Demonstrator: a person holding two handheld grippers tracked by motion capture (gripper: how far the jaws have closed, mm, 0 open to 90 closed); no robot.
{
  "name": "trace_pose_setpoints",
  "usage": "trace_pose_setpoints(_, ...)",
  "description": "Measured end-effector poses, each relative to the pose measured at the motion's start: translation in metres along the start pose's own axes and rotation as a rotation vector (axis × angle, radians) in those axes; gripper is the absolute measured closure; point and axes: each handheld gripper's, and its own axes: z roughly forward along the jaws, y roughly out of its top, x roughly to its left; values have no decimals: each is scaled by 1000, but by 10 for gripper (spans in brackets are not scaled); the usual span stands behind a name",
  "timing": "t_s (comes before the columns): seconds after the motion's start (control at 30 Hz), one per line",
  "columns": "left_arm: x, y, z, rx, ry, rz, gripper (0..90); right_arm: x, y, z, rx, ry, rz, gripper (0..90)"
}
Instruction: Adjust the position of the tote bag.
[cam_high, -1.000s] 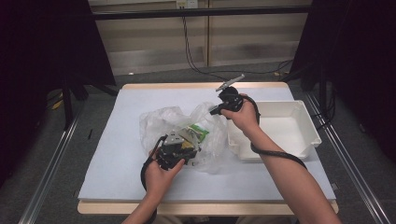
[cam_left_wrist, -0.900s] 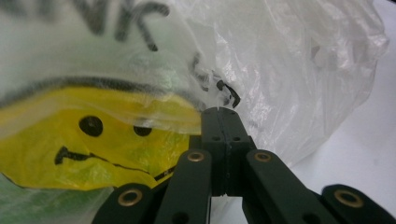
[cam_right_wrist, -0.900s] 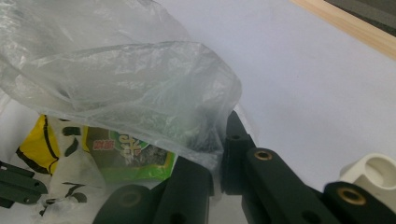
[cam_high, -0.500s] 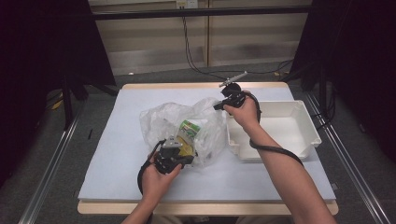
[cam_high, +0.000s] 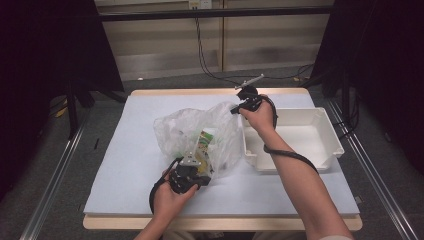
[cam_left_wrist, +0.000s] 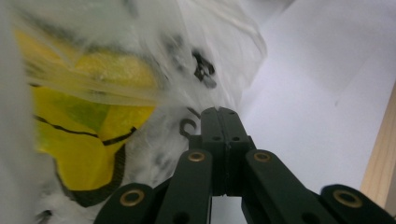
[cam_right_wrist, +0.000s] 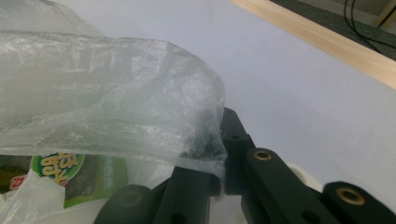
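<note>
A clear plastic bag (cam_high: 192, 127) lies mid-table with a green and yellow packet (cam_high: 204, 146) inside it. At the bag's near edge my left gripper (cam_high: 201, 171) is shut, and the film meets its tips (cam_left_wrist: 222, 113) beside the yellow packet (cam_left_wrist: 84, 154). My right gripper (cam_high: 233, 110) holds the bag's far right top edge just above the table. Its jaws are shut on the film (cam_right_wrist: 201, 140), which drapes over the left jaw. The packet's green label (cam_right_wrist: 56, 169) shows under the film.
A white rectangular bin (cam_high: 331, 131) stands to the right of the bag, close under my right forearm. The table's wooden far edge (cam_right_wrist: 327, 42) runs behind the white mat (cam_high: 130, 150). A black cable loops from each gripper.
My right gripper has shifted slightly toward the far right with the bag's top edge, and the film has stretched. The left gripper has stayed at the near edge.
</note>
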Motion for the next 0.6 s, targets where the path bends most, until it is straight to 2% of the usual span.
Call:
trace_pose_setpoints(0.13, -1, -2, 4, 14, -15, 4, 900, -9, 1, 2, 0, -14, 24, 900)
trace_pose_setpoints(0.17, -1, -1, 4, 10, -17, 6, 900, -10, 1, 2, 0, -2, 28, 900)
trace_pose_setpoints(0.33, 5, 2, -6, -53, 4, -7, 900, -8, 0, 2, 0, 11, 16, 900)
trace_pose_setpoints(0.37, 6, 2, -8, -42, 17, -6, 900, -7, 0, 1, -2, 19, 12, 900)
trace_pose_setpoints(0.47, 8, 2, -10, -70, 36, 1, 900, -3, -1, -1, -3, 27, -1, 900)
trace_pose_setpoints(0.6, 9, 4, -14, -75, 53, 8, 900, 0, -3, -8, -10, 36, 3, 888)
